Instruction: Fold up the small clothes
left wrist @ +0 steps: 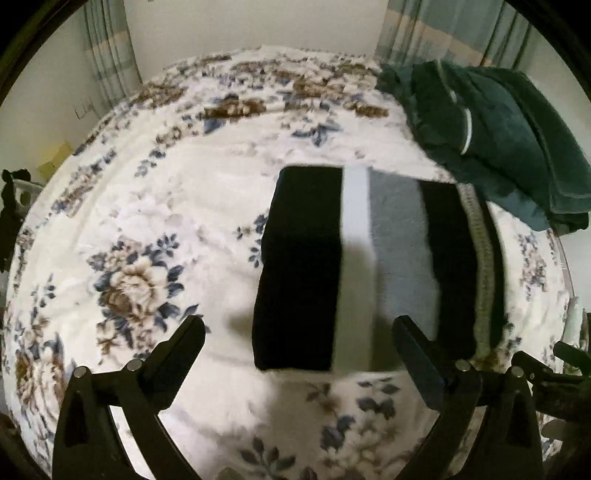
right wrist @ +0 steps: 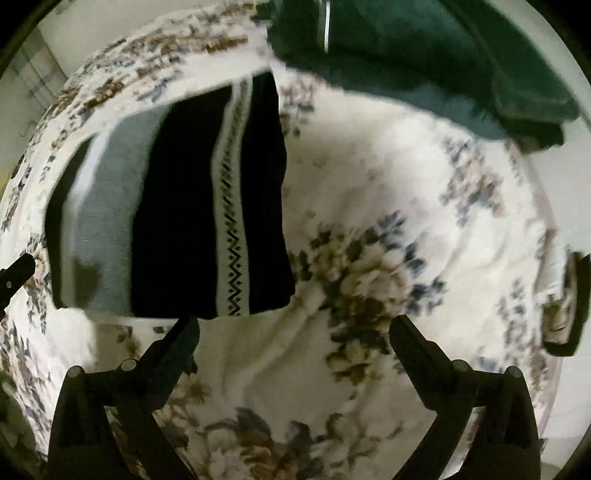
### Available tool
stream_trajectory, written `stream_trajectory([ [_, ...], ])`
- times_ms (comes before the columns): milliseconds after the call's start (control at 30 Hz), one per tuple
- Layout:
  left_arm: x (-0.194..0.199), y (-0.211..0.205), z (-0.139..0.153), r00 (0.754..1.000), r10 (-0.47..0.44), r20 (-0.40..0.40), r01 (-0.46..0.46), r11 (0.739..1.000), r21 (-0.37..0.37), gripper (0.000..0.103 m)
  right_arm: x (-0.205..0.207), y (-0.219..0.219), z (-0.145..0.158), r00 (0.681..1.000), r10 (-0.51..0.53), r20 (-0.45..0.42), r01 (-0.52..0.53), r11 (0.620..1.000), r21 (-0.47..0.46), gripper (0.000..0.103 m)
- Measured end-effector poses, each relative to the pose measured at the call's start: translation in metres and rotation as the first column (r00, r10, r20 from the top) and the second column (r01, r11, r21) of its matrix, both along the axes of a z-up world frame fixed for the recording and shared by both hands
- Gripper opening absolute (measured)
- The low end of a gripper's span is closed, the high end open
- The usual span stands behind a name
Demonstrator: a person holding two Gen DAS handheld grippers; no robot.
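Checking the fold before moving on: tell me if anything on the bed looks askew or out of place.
Nothing stands out. The folded striped garment lies flat as a neat rectangle on the floral blanket, the dark green pile sits apart at the far corner, and both the left gripper and right gripper are open and empty.

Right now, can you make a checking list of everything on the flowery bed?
Surface: white floral blanket, rumpled.
Job's things: folded black, grey and white striped knit garment, lying flat.
Clutter: dark green cloth heap beyond the garment.
Grippers: left hand-held gripper open, empty; right hand-held gripper open, empty; both above the blanket.
Cables: nothing seen.
Surroundings: striped curtains, pale wall.
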State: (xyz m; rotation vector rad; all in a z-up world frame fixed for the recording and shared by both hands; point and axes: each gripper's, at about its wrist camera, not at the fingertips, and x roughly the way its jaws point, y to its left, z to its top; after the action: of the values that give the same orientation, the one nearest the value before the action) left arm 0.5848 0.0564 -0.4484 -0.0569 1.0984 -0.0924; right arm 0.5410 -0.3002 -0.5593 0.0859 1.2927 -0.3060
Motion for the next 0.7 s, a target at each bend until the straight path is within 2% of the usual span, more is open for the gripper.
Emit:
stream_trajectory([
  [400, -0.102, -0.028, 0.147, 0.990, -0.048, 0.129, 0.044, 0.998, 0.035, 0.103, -0.103, 0.038, 0.188, 0.985, 0.025, 0.171, -0.017, 0.999, -0.045, 0.103],
  [533, -0.139, -0.030, 0.187, 0.987, -0.036, 0.157, 0.031, 0.999, 0.035, 0.103, -0.143, 0.053, 0.251, 0.970, 0.049, 0.238, -0.032, 0.997, -0.076, 0.103],
  [700, -0.183, -0.030, 0.235, 0.979, -0.018, 0.202, 0.013, 1.000, 0.026, 0.103, -0.192, 0.067, 0.312, 0.952, 0.066, 0.298, -0.041, 0.995, -0.089, 0.103],
])
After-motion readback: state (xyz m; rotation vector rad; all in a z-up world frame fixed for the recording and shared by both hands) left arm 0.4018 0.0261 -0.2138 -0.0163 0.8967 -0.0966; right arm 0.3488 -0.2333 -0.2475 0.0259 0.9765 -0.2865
